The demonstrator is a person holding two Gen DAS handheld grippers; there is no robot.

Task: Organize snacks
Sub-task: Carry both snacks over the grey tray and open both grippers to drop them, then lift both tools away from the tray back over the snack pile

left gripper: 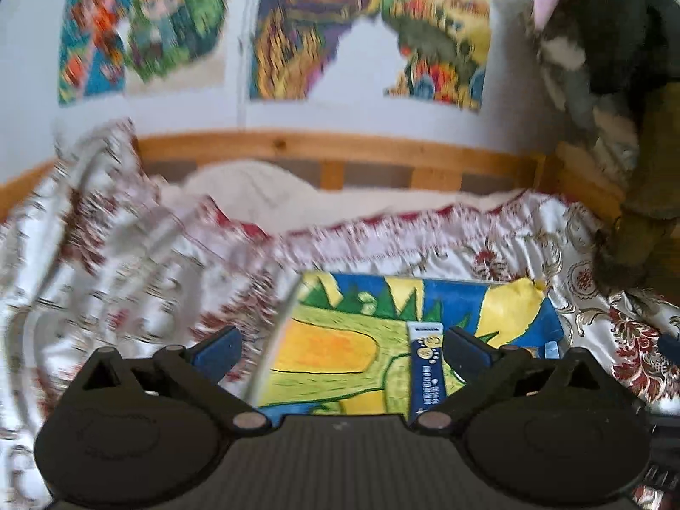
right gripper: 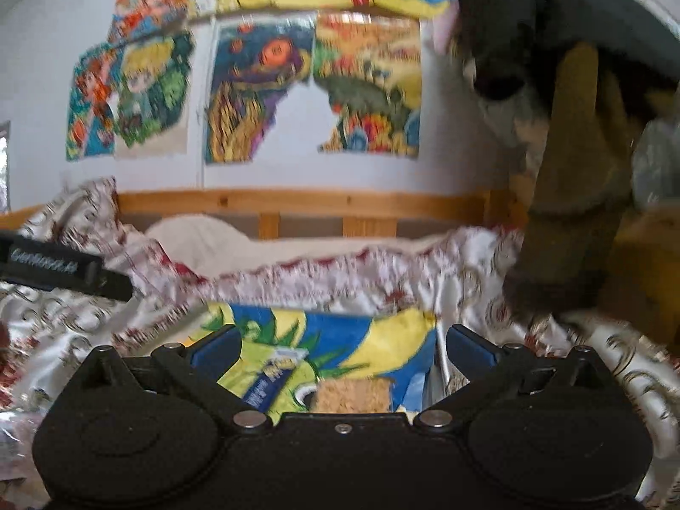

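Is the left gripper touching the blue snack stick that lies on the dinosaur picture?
Cannot tell. In the left wrist view the snack stick lies beside one finger of the open left gripper, but the blurred image shows no clear gap or contact.

One blue snack stick (left gripper: 426, 372) and one tan crumbly bar (right gripper: 352, 395) lie on a single dinosaur-print tray (left gripper: 340, 340). Three colourful pictures (left gripper: 297, 34) hang at the left camera's level, above one wooden bed rail (left gripper: 340, 144). One dark plush toy (left gripper: 595, 42) sits at right.
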